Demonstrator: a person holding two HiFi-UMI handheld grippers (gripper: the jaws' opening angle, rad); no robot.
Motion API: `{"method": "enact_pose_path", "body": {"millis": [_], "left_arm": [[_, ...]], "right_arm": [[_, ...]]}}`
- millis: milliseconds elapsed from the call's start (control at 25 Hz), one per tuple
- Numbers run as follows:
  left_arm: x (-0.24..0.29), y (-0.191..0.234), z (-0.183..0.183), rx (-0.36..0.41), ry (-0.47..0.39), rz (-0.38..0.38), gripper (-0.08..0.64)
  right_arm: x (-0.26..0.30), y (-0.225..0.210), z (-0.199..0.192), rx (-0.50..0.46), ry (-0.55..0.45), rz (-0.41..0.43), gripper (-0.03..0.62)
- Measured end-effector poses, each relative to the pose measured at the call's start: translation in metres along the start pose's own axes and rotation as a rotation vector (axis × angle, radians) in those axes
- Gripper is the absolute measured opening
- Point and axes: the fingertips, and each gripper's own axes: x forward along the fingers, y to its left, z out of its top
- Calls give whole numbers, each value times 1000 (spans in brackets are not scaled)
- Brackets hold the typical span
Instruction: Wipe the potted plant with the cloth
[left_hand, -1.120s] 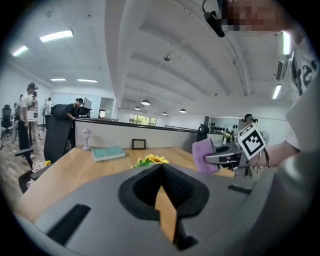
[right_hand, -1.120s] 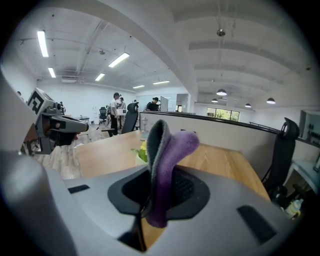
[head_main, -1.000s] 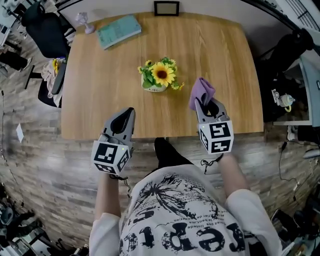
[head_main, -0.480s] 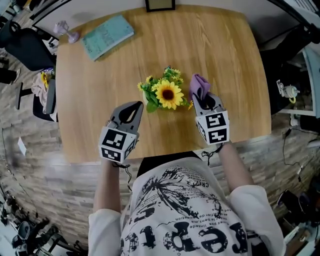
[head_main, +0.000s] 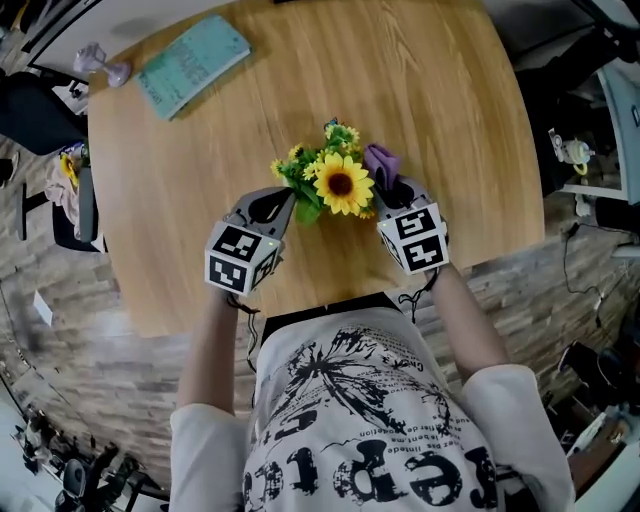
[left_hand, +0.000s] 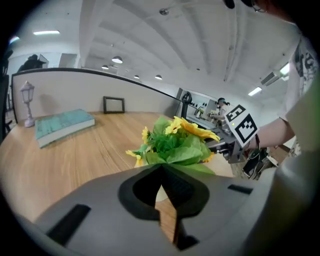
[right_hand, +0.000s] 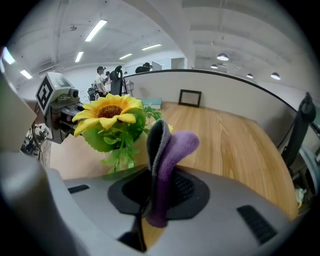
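Though hidden at the pot by its own foliage, potted plant (head_main: 335, 185) standing upright just ahead of both claws, between their tips. Sunflower head and leaves probably artificial: light, thin and springy, likely to bend rather than break, yet easy to tip as a whole if pushed from one side. Best taken low, at the pot, never by stem or petals; wipe leaf by leaf with gentle strokes.

Cloth (right_hand: 167, 150), purple, soft and limp, folded double and standing up out of the right claw (head_main: 392, 190), clamped between its jaws, free end just beside the sunflower.

Left claw (head_main: 283, 197) with jaws pressed together, nothing between them, tips at the leaves on the side away from the cloth, contact uncertain; must part before steadying the pot.

Beyond the claw tips, bare wooden table (head_main: 450, 120); well past the left claw, teal book (head_main: 192, 65).
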Motion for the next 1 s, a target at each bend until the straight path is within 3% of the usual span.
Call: {"method": "enact_pose_path", "body": {"millis": [240, 440, 600, 1000], "left_arm": [[1, 0, -2, -4, -30, -77, 3], [2, -1, -1, 63, -31, -107, 3], [2, -1, 0, 21, -25, -136, 3], [2, -2, -1, 87, -17, -135, 3]], "right_arm": [[9, 16, -5, 48, 25, -9, 72], [16, 26, -5, 31, 19, -24, 72], [23, 37, -5, -5, 48, -16, 72], [21, 47, -16, 19, 57, -58, 72]]}}
